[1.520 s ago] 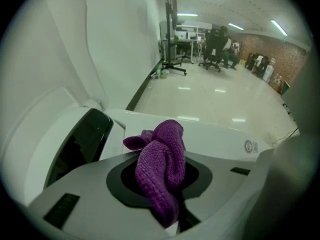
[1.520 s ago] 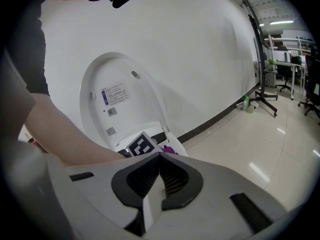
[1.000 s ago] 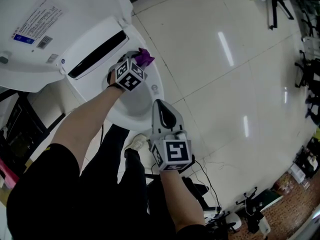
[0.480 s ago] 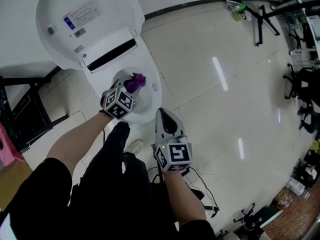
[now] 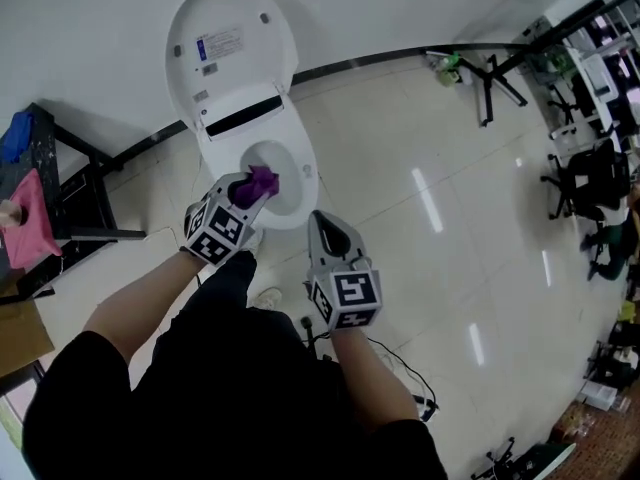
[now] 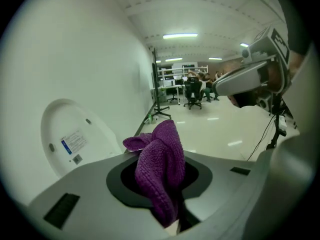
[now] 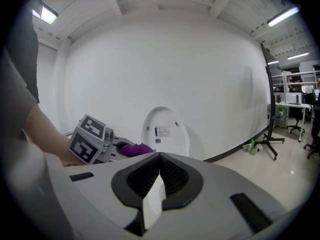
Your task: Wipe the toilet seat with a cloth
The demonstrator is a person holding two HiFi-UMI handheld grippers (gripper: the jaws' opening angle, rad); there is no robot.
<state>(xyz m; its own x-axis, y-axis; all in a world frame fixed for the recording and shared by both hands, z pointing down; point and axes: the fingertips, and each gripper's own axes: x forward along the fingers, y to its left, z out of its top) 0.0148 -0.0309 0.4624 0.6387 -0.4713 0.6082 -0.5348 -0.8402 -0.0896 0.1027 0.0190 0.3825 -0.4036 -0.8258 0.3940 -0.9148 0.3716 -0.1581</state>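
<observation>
The white toilet stands with its lid [image 5: 228,43] raised and its seat [image 5: 302,180] down around the bowl. My left gripper [image 5: 250,188] hovers over the bowl's near left side, shut on a purple cloth [image 5: 260,181]. In the left gripper view the cloth [image 6: 161,171] bunches up between the jaws, with the lid [image 6: 70,139] behind it. My right gripper [image 5: 322,223] is held just off the seat's front edge, shut, with nothing in it. The right gripper view shows the cloth [image 7: 134,149] and the lid [image 7: 165,131] beyond its own jaws.
A black rack [image 5: 70,193] with a pink cloth [image 5: 30,220] stands left of the toilet. A black stand [image 5: 492,76] and a green bottle [image 5: 446,65] sit by the far wall. Cables [image 5: 405,373] lie on the tiled floor. Office chairs [image 5: 600,183] are at the right.
The head view has pulled up and back, so the toilet looks smaller. My left gripper has come off the seat's far rim toward me, still holding the cloth. The right gripper has hardly moved.
</observation>
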